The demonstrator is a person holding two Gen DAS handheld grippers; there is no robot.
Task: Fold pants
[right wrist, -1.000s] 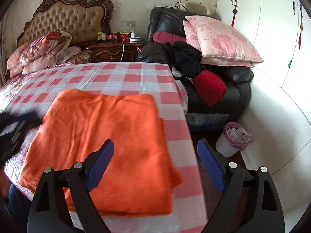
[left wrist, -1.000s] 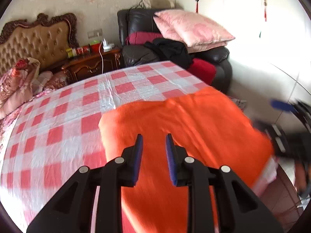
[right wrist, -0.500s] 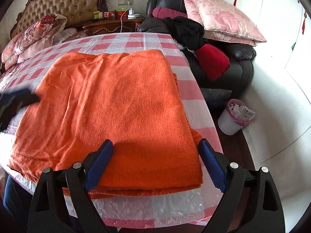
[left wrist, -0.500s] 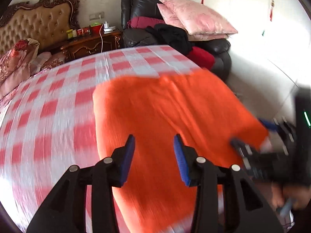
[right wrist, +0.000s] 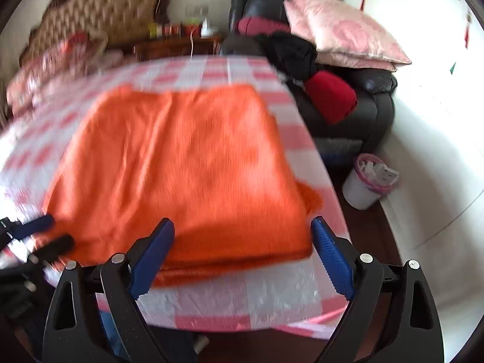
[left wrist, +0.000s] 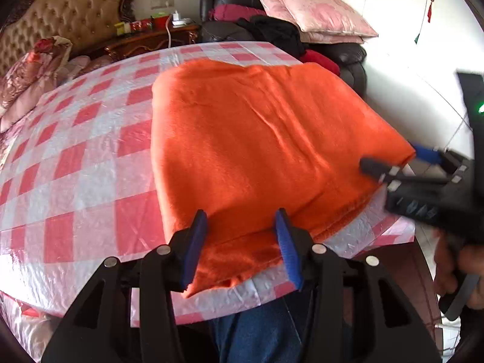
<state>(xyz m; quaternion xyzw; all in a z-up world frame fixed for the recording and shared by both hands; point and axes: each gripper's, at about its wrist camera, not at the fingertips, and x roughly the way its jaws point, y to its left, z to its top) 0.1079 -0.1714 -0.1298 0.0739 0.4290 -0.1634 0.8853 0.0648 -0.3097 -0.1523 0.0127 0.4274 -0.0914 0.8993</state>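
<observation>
Nearest us, the left gripper (left wrist: 242,245) hangs over the near edge of the orange pants (left wrist: 257,139), its jaws opening, blue pads astride the cloth but pressing on nothing. Our right gripper (right wrist: 242,257) stands wide open at the pants' near right corner, gripping nothing; that view is blurred. The pants lie folded flat on the near part of the checked tablecloth (left wrist: 75,157). Beyond the pants, an armchair (left wrist: 348,57) piled with pillows is partly hidden.
</observation>
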